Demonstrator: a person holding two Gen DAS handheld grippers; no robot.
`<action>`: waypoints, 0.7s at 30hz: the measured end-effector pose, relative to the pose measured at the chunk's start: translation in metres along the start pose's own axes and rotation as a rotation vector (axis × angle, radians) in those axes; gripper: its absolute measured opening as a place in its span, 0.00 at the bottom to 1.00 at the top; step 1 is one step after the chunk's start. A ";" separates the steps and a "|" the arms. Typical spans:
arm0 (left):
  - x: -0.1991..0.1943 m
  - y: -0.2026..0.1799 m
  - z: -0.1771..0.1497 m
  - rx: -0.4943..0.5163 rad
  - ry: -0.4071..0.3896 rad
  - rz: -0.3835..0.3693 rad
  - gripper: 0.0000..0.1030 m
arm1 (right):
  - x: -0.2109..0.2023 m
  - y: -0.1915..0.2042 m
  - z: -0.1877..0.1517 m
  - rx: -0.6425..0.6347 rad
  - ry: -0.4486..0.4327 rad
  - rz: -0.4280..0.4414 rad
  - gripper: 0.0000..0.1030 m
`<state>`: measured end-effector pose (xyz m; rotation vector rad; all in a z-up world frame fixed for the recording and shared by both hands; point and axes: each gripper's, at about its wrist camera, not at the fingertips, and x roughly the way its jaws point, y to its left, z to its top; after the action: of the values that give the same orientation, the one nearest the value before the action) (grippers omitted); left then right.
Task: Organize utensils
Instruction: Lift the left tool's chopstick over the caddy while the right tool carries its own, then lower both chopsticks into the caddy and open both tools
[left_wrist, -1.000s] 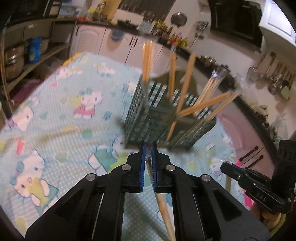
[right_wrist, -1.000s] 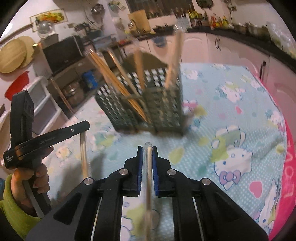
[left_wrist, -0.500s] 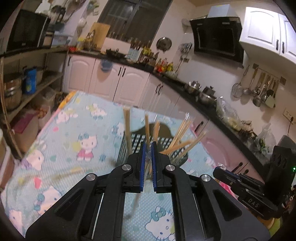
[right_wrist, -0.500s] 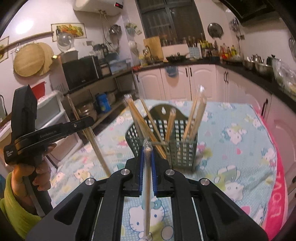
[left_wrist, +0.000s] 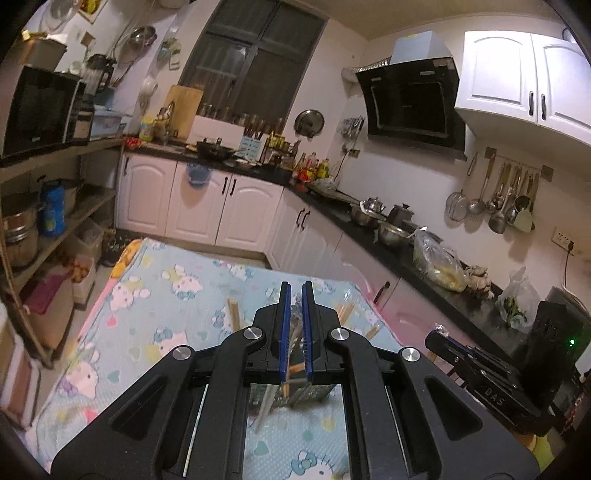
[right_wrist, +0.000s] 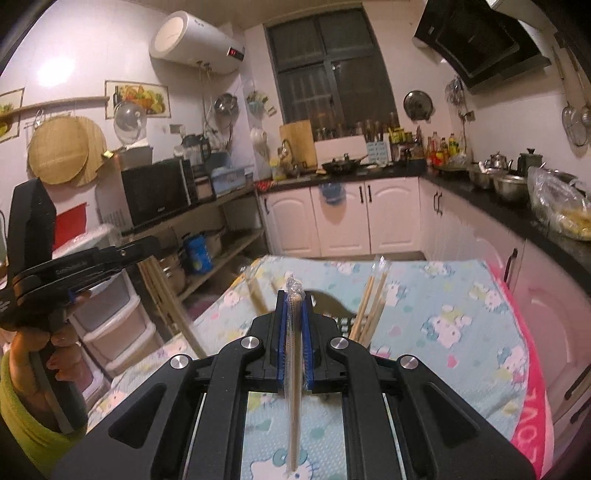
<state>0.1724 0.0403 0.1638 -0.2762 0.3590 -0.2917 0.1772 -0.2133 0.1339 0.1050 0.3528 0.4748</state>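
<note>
Chopsticks (right_wrist: 294, 387), still wrapped, pinched in both the right gripper (right_wrist: 294, 332) and left gripper (left_wrist: 296, 332) jaws; slick plastic could slide out over the caddy (right_wrist: 347, 325).

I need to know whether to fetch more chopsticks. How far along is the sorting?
Done: several wrapped pairs already stand in the green basket.
In hand: the right tool is shut on one wrapped pair of chopsticks, and the left tool on another.
Left: both pairs still need dropping into the basket; no loose pairs show on the tablecloth.
</note>
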 end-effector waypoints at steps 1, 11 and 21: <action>0.000 -0.002 0.003 0.006 -0.007 0.001 0.01 | -0.001 -0.003 0.002 0.003 -0.010 -0.003 0.07; 0.014 -0.005 0.031 0.017 -0.067 0.019 0.02 | 0.002 -0.023 0.030 0.003 -0.114 -0.054 0.07; 0.043 -0.004 0.039 0.021 -0.085 0.035 0.02 | 0.014 -0.030 0.047 -0.025 -0.194 -0.107 0.07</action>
<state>0.2246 0.0309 0.1869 -0.2603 0.2767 -0.2490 0.2183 -0.2344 0.1678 0.1066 0.1614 0.3599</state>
